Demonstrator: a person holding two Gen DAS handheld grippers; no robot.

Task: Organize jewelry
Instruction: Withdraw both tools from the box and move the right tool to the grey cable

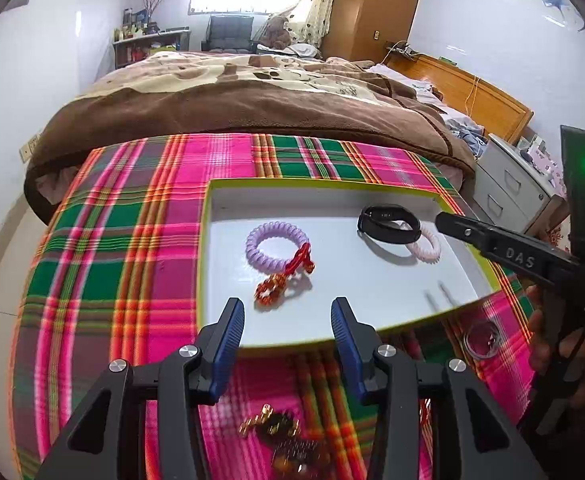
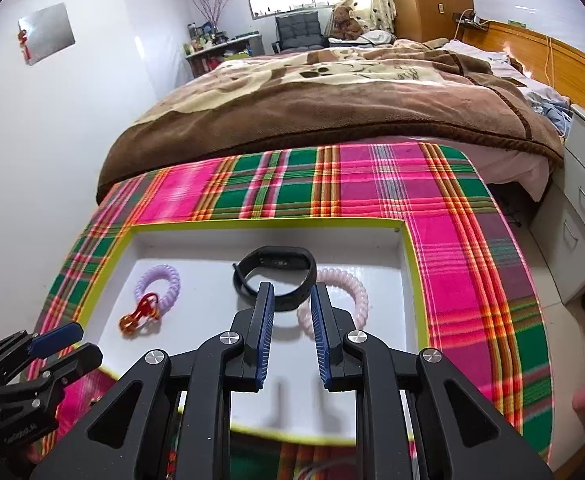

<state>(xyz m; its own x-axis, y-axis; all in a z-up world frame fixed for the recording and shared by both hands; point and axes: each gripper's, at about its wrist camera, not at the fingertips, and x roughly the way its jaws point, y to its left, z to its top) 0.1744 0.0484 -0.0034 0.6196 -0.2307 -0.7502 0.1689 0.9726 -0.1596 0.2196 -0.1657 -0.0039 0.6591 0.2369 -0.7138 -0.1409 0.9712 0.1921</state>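
A white tray with a yellow-green rim (image 1: 206, 216) (image 2: 412, 280) lies on a plaid cloth. In it are a purple coil band (image 1: 272, 248) (image 2: 158, 286), a red bead bracelet (image 1: 278, 284) (image 2: 138, 314), a black wristband (image 1: 388, 226) (image 2: 276, 276) and a pink coil band (image 1: 428, 248) (image 2: 348, 296). My left gripper (image 1: 288, 316) is open and empty, just short of the red bracelet. My right gripper (image 2: 292, 300) is open and empty, above the tray near the black wristband. Gold and amber jewelry (image 1: 280, 436) lies on the cloth below my left gripper.
A small clear round container (image 1: 482, 338) sits on the cloth right of the tray. The plaid cloth (image 2: 472, 260) covers a table beside a bed with a brown blanket (image 2: 332, 100). A grey drawer cabinet (image 2: 584, 216) stands at the right.
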